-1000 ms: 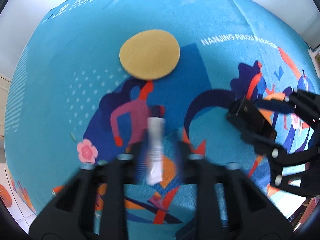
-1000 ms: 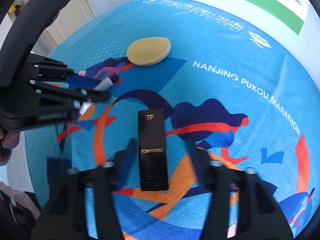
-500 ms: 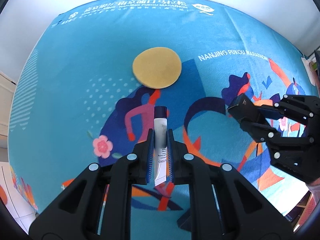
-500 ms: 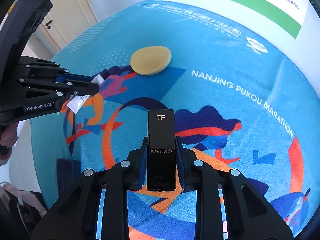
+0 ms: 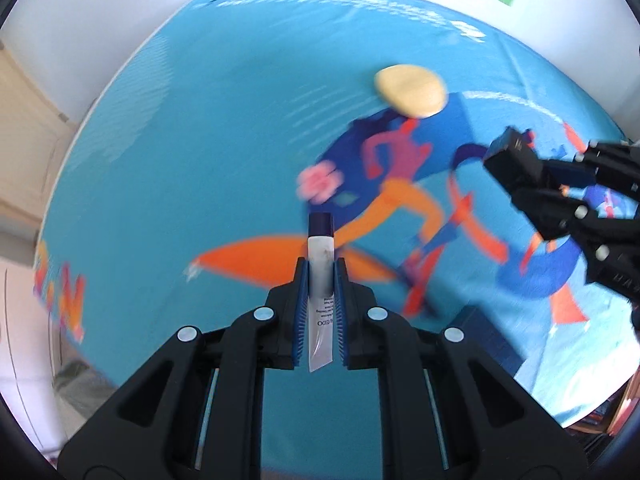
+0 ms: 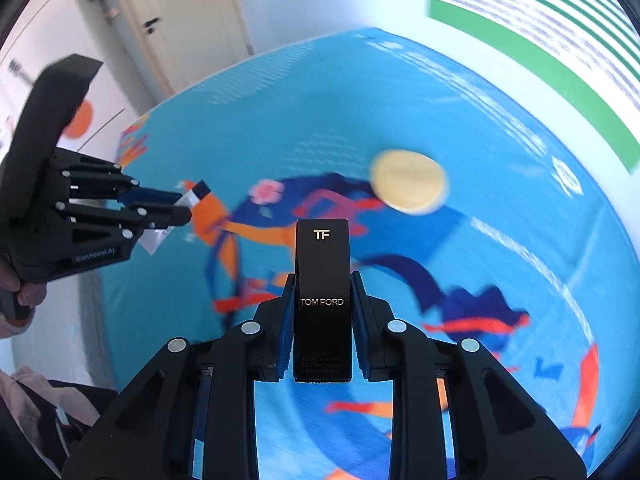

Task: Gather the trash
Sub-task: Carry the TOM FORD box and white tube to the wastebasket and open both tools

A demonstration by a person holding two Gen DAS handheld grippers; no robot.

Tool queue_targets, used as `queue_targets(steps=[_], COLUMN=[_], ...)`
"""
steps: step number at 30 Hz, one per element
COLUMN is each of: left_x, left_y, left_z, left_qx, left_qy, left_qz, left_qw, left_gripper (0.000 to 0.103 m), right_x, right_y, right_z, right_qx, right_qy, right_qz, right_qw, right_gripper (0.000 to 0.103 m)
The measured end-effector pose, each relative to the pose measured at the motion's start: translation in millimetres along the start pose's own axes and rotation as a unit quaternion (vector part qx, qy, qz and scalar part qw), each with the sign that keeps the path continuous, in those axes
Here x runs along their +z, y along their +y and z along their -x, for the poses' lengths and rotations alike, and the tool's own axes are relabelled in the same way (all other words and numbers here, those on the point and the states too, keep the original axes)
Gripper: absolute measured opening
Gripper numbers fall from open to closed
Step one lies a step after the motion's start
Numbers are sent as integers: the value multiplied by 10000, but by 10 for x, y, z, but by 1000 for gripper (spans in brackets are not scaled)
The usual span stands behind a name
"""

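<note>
A: The left claw point(image 5: 321, 276) is clamped on a small white tube point(image 5: 320, 300) with a dark blue cap. The tube stands lengthwise between the blue pads point(image 5: 303, 312), the cap poking out past the fingertips and the crimped end reaching back toward the camera.

B: And the right claw point(image 6: 322, 292)?

A: Clamped as well, on a black box point(image 6: 322, 280) with gold "TF" and "TOM FORD" lettering. The pads press on both long sides of the box at about its middle, and the upper half sticks out beyond the tips. Its jaws have only just been closing, with the box between them.

B: Are either of the things touching the counter point(image 5: 180, 140)?

A: No, both are held up over it. The counter is covered by a blue cloth printed with runners, much of it blurred in both views.

B: What else is on it?

A: A round yellow pad point(image 5: 411, 90) lies flat, well beyond both claws. From the left wrist view the right claw, box end first, shows at the right edge. From the right wrist view the left claw shows at the left edge with the tube in its tips, and a person's hand point(image 6: 18, 292) grips the handle behind it.
</note>
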State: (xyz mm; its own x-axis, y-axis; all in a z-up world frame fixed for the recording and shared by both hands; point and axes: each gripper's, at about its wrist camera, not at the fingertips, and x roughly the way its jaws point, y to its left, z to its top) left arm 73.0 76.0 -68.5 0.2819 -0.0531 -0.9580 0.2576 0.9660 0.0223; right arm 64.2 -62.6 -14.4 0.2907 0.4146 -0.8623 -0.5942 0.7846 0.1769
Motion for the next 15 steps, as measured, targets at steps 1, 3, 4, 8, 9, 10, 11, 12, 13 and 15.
queue_targets(steps=[1,3,4,8,9,10,11,12,13,15], left_x=[-76,-250,-359,-803,-893,-1023,-1133,-1266,-1413,-1698], left_y=[75,247,354,759,833,935,1020,1120,1228,1435], left_z=[17,60,87,183,200,223,243,264,284,332], left_qx=[54,147,215,424,466,524,562,617,678,787], left_qy=[10,30,38,96,116,139,158,187,214,273], left_qz=[79,284,413,955,1063,1221,1348,1499,1653,1985], left_qw=[10000,9995,9989,9945,9932,9910,9891,9866,9837,9766], left_gripper=[11,11,11,11,11,11,11,11,11,11], right_x=[38,125,159,327,367,394,428,466,494,549], right_y=[89,303,402,884,1037,1160,1312,1486,1625,1958], right_z=[-15,-61,-82,-212,-238,-265,-296,-338,-369,-436], right_qx=[48,193,259,600,708,786,879,985,1060,1254], right_qy=[-1,1,7,43,58,71,89,112,130,183], right_qz=[108,354,451,946,1087,1204,1350,1521,1657,1959], right_qw=[9999,9992,9986,9937,9915,9896,9869,9834,9804,9724], right_gripper=[26,26,26,26,26,26,26,26,26,26])
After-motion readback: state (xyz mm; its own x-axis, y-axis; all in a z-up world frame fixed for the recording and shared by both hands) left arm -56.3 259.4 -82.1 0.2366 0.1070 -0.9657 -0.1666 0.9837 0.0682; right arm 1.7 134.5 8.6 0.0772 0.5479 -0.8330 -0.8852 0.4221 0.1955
